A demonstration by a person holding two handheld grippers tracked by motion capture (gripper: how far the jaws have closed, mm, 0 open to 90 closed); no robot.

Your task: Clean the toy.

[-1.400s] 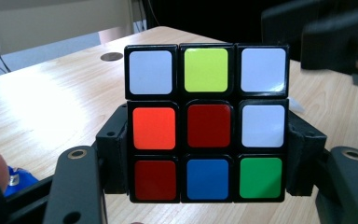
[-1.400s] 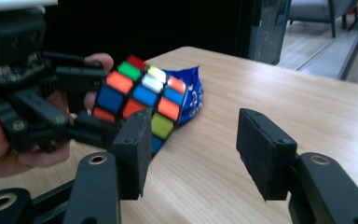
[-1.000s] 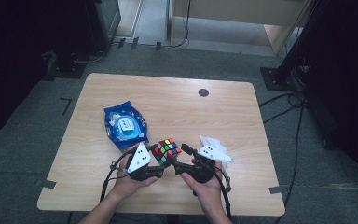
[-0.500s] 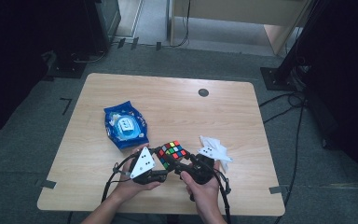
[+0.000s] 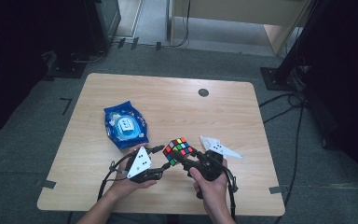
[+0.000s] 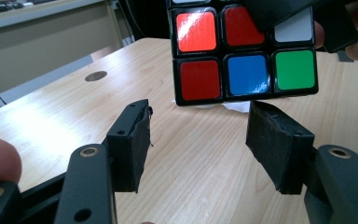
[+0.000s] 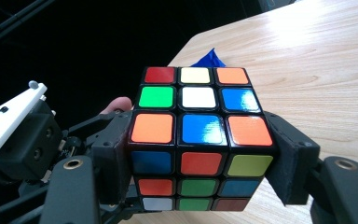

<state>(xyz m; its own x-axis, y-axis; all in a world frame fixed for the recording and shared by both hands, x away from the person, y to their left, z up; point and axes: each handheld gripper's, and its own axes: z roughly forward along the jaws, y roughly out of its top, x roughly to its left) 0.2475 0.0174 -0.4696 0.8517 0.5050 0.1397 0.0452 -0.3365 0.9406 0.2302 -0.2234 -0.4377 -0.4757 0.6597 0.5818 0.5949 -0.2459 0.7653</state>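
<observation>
Wooden table (image 5: pixel 242 116), snack bag (image 5: pixel 126 127) at 9 o'clock; left gripper (image 6: pixel 198 135) has just been closing, still gaping under the cube (image 5: pixel 178 149); right gripper (image 7: pixel 200 154) clamps it; a crooked left bite could twist it loose.

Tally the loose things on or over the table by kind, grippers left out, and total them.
Puzzle cube: 1
Blue packet: 1
Total: 2
</observation>
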